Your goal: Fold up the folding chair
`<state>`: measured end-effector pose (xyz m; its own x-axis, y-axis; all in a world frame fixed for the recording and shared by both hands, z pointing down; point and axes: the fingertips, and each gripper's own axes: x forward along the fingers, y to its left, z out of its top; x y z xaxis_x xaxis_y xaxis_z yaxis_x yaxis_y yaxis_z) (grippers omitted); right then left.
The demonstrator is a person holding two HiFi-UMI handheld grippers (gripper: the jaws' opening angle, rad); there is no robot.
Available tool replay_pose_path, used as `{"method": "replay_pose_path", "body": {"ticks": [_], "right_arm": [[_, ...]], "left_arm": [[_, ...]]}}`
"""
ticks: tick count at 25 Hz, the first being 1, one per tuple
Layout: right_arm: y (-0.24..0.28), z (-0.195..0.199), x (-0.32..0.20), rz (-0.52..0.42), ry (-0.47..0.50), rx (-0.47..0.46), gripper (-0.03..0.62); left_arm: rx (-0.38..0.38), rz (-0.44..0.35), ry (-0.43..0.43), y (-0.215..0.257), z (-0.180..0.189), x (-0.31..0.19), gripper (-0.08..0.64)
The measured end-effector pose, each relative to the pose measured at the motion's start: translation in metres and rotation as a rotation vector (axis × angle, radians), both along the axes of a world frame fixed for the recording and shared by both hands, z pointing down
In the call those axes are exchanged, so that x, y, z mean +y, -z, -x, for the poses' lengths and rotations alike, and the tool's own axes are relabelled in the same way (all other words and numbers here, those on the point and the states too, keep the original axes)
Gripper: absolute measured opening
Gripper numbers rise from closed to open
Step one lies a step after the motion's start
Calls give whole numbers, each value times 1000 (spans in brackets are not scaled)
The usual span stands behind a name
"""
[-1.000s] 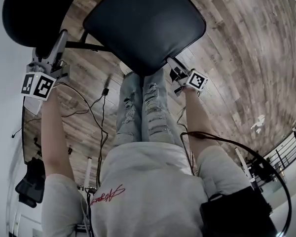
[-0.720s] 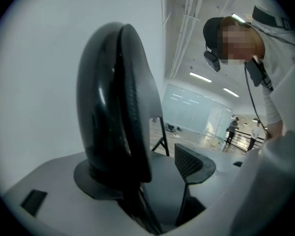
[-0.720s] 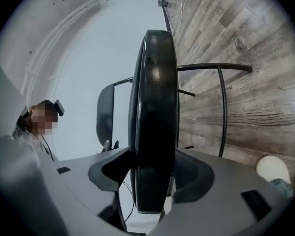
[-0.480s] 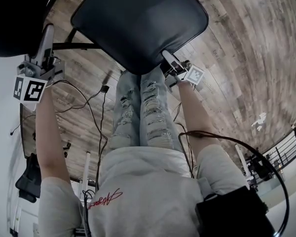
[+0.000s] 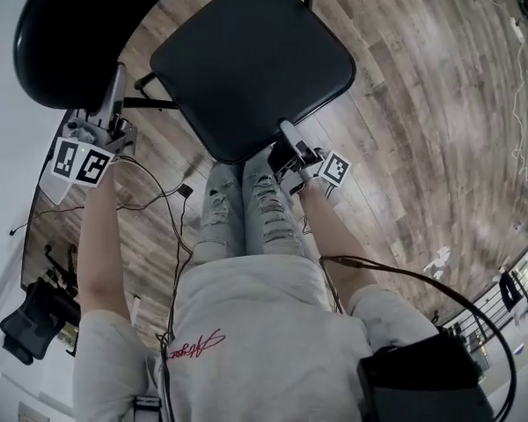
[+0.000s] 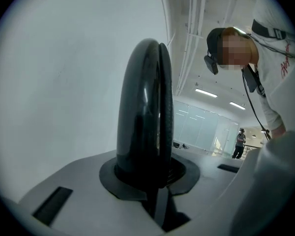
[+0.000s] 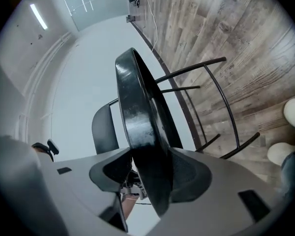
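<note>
In the head view, the folding chair's black seat [image 5: 251,64] is seen tilted over the wooden floor [image 5: 422,104], with the backrest [image 5: 79,33] to the upper left of the seat and the person's legs [image 5: 246,209] just below the seat's near edge. The left gripper [image 5: 116,84] is held at the backrest's lower edge, left of the seat; the right gripper [image 5: 286,137] is set on the seat's near edge. In the left gripper view, the left gripper [image 6: 152,183] is seen with the rounded rim of the backrest [image 6: 145,112] standing upright between its jaws; the jaws have just been closing and are pressed onto that rim, a white wall [image 6: 54,82] lying behind it. In the right gripper view, the right gripper [image 7: 150,181] is seen pinching the padded edge of the seat [image 7: 137,122], which is clamped edge-on between the two jaws. The backrest [image 7: 103,129] is visible just left of the seat, black metal frame tubes [image 7: 216,87] to its right, and shoes [image 7: 292,114] beyond them on the floor.
</note>
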<state>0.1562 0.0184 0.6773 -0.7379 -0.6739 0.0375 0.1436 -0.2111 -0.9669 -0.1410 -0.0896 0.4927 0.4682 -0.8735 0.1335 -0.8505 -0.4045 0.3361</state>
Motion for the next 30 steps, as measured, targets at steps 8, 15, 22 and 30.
{"method": "replay_pose_path", "body": {"ticks": [8,15,22,30], "right_arm": [[121,95,-78,-22,102,-1,169],[158,148,-142,102,33,327,149],[177,214,-203,68,88,379,115],[181,248,-226,98,185,433,113]], "left_arm": [[-80,-40,-36,48,17,-19,80],[-68,-61,-103,57,39,-48,61],[-42,-46,-132,58,73,-85,52],[1,-1,-114,56,106,-112,49]]}}
